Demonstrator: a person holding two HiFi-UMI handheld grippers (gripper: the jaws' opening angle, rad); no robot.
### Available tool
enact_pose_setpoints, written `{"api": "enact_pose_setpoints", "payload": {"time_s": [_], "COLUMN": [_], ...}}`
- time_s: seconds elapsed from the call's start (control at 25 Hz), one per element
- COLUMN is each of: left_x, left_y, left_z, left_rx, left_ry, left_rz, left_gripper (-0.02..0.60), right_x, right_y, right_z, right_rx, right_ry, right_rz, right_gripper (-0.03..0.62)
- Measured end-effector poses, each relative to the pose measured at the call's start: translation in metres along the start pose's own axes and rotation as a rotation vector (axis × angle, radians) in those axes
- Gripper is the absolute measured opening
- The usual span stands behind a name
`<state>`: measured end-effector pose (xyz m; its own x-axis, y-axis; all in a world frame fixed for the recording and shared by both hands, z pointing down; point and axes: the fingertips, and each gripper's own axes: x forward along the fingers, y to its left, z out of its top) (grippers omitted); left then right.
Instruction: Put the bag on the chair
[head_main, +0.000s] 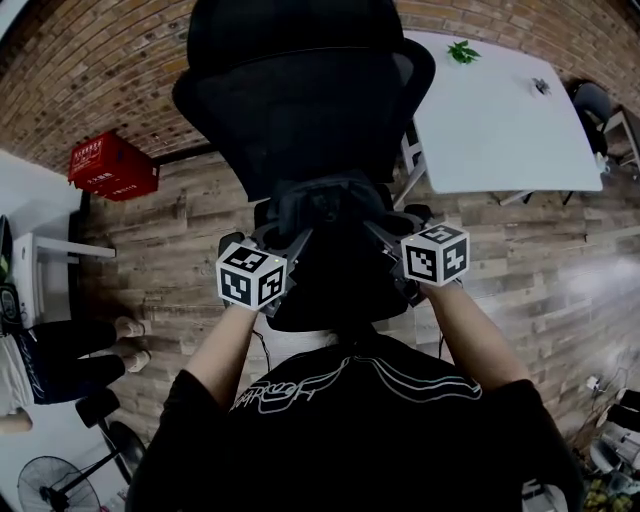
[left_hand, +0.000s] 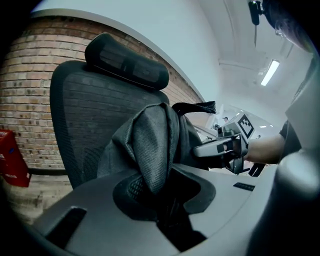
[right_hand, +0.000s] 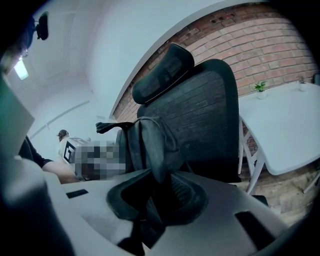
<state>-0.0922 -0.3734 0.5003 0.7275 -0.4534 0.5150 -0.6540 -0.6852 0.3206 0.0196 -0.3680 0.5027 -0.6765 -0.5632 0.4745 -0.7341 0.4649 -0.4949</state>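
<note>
In the head view, a black office chair (head_main: 300, 90) with a mesh back and a padded headrest is standing in the far middle of the wood-plank floor (head_main: 560, 290), facing the person. The dark woven bag (head_main: 335, 215) is hanging just in front of its backrest, between the two tools, and is hiding the seat, so whether it is touching the seat cannot be told. The left gripper (head_main: 292, 240) and the right gripper (head_main: 385, 238) are reaching in from either side, their marker cubes lying near the person's forearms. A white table (head_main: 500, 120) is standing just right of the chair, with a small green plant (head_main: 463, 51) near its far edge. A red plastic crate (head_main: 112, 166) is sitting far left against the brick wall (head_main: 90, 70). Someone's legs (head_main: 70, 355) and a floor fan (head_main: 50, 485) are showing at the near left. In the left gripper view, the jaws are clamping a fold of the bag's coarse grey fabric, which is rising in a soft peak in front of the ribbed mesh backrest and blocking part of it; the other tool is gripping from the right. In the right gripper view, the jaws are closing on a strap and cloth of the bag's other side, with the curved headrest above and the smooth tabletop at the right.
</note>
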Motion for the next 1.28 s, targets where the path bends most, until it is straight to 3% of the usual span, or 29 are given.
{"api": "enact_pose_setpoints", "payload": {"time_s": [0.4, 0.8, 1.28], "left_x": [0.043, 0.072, 0.085], "left_y": [0.039, 0.069, 0.089], "left_z": [-0.005, -0.029, -0.039], "left_rx": [-0.011, 0.030, -0.011], "left_ry": [0.024, 0.028, 0.020], "left_rz": [0.042, 0.041, 0.056], "left_gripper": [0.092, 0.101, 0.121], "right_x": [0.040, 0.074, 0.093], "right_y": [-0.044, -0.074, -0.086], "right_z": [0.001, -0.020, -0.024], "right_rx": [0.009, -0.003, 0.020], "right_ry": [0.075, 0.157, 0.142], "right_rz": [0.012, -0.012, -0.018], "right_gripper": [0.061, 0.069, 0.080]}}
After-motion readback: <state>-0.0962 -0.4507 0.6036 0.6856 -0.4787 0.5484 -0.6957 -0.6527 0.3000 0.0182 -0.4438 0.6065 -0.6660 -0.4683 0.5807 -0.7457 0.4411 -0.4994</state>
